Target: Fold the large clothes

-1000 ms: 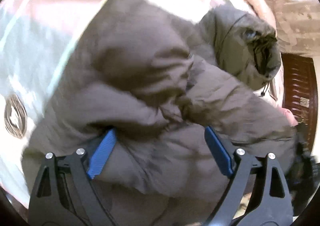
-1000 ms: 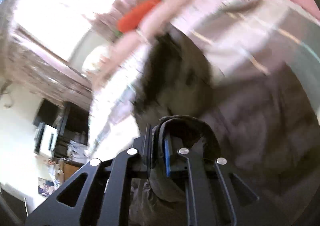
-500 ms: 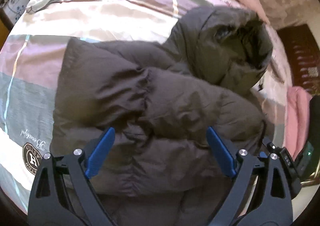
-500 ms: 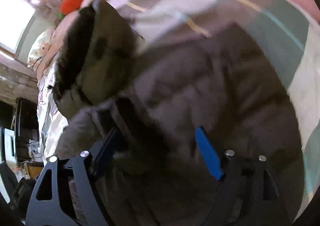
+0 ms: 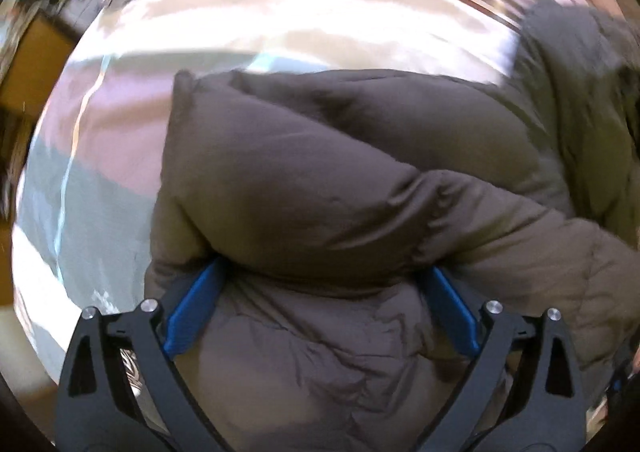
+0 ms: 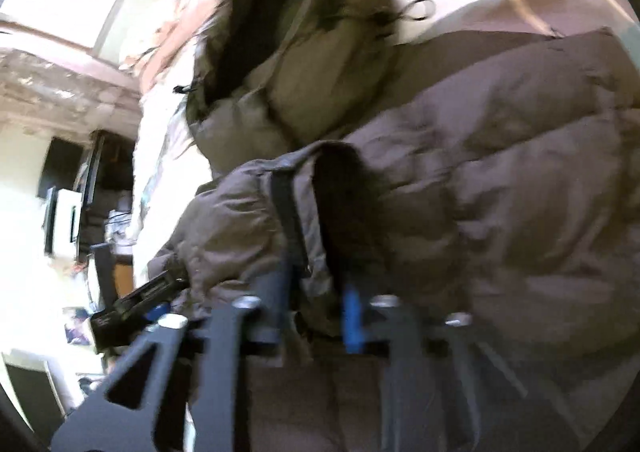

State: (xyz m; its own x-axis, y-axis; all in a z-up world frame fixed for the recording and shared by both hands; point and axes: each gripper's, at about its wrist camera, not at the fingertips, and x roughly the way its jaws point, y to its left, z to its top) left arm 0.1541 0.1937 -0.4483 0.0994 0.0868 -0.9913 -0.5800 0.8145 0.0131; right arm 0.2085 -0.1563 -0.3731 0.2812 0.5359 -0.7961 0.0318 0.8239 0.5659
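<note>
Bedspread [image 5: 280, 11], striped in pale bands, is under everything, and your big brown puffer jacket [image 5: 320, 179] lies spread across it, partly bundled already, with one sleeve [image 5: 520, 236] folded across the body. From the jacket's body, the hood [image 6: 304, 51] sits at the far end, drawcords loose.

Handling-wise I'd guess it's light for its bulk, squishy and springy, with a slick shell, so folds will likely puff back open and thin pinches may slide. Grab at seams, cuffs or hem edges rather than the fat quilted middle.

Your left gripper [image 5: 320, 312] hangs right over the jacket's body with the jaws spread about as wide as they go, having just opened a touch further; the blue pads [image 5: 192, 308] flank a puffy roll but aren't squeezing it. Your right gripper [image 6: 316, 312], at the sleeve end, has just snapped nearly shut and is pinching a fold of the cuff [image 6: 304, 211].
</note>
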